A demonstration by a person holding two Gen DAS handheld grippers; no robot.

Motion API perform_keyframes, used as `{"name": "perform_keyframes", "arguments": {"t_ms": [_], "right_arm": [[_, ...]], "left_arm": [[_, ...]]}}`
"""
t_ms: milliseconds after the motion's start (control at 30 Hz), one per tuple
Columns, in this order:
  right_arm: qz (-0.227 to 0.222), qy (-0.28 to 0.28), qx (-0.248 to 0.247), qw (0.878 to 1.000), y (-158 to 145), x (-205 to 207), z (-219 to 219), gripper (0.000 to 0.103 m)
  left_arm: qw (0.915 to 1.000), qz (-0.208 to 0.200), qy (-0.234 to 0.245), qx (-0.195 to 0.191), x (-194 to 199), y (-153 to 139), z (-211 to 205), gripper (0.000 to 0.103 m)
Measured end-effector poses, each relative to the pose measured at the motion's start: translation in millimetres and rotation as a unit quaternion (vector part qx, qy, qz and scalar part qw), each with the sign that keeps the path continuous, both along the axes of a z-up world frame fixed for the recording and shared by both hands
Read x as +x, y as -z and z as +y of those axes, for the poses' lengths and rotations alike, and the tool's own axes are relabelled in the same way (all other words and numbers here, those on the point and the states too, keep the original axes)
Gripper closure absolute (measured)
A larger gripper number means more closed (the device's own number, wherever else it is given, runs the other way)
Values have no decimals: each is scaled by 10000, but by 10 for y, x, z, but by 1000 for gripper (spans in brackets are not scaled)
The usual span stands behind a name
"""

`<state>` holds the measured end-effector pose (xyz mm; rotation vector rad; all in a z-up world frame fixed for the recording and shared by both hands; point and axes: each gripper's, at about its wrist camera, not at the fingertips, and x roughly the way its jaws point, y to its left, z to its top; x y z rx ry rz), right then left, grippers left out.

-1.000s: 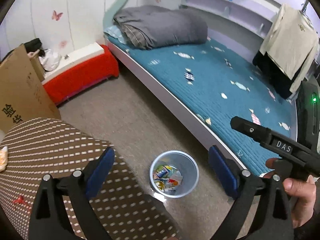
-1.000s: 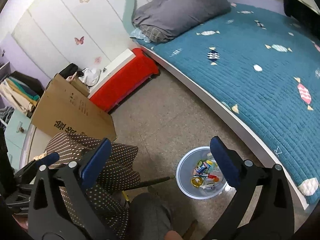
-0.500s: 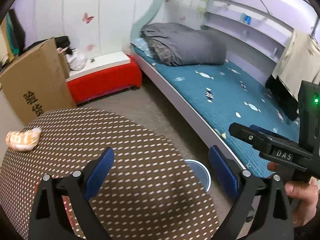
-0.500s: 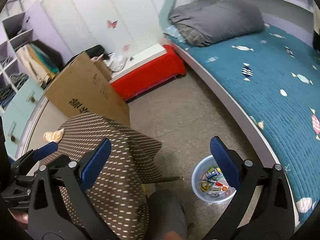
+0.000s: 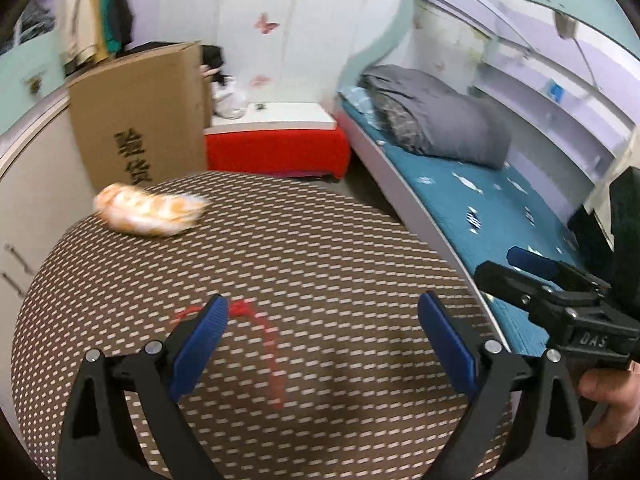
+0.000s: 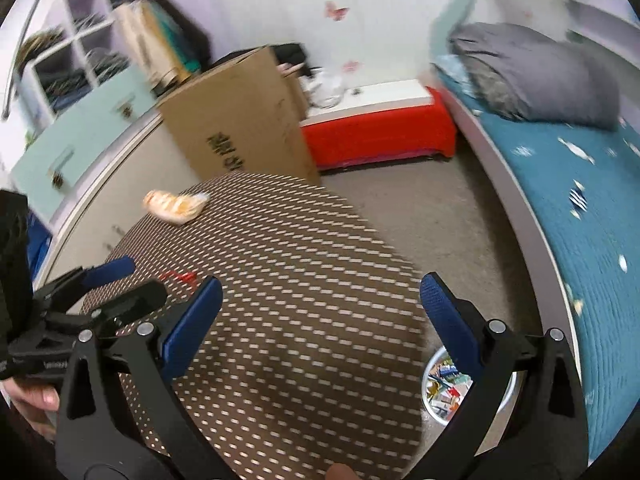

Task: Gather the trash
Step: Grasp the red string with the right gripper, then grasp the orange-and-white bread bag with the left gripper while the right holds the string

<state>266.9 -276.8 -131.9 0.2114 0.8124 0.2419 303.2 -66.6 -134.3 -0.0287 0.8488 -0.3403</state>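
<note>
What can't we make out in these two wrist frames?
- Orange wrapper on the round table: motion-blurred in both views, print unreadable.
- Red scrap: smeared in the left view, partly behind a left tool finger; tiny in the right view.
- Bin: right view only, cut by the table edge and a right tool finger; contents too small to identify.

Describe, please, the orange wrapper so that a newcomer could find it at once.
Find the round table with the brown, white-dashed cloth in front of the cardboard box. The orange and white wrapper lies on its far left edge. It is puffy and pale, unlike the thin red string nearer the middle.
</note>
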Motion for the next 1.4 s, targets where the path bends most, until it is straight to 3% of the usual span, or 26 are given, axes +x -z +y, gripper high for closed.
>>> {"name": "perform_keyframes", "arguments": {"t_ms": [467,567,700,833,900,967,1067,1233,1400], "right_arm": [[177,-1345,-705,9882,300,445,1186,7],[211,-1574,-888,9833,414,508,1407,20],[212,-1855,-1076,9765,545,569,1612,28],[202,-2144,-1331,9674,662,580,1798,50],[60,-2147,-1473,9655,684,565,1851,61],[41,-2137,-1413,9666,686,569,1856,80],[29,-2054,-1494,9672,692,588,1849,93],[71,-1773,-1414,9739,706,603,1722,94],[170,-1587,-1327,9782,691,613,1644,94]], "left_arm": [[9942,176,-1058,-31,101,223,1192,10],[9924,243,-1202,-54,119,280,1367,10],[9905,310,-1340,-58,146,341,1525,10],[9898,351,-1376,-49,188,384,1606,10],[9900,357,-1364,-16,227,406,1647,10],[9906,339,-1326,26,258,424,1661,10],[9921,297,-1211,142,348,441,1659,10],[9953,138,-842,457,535,434,1620,10],[9920,-300,44,1225,786,337,1483,10]]}}
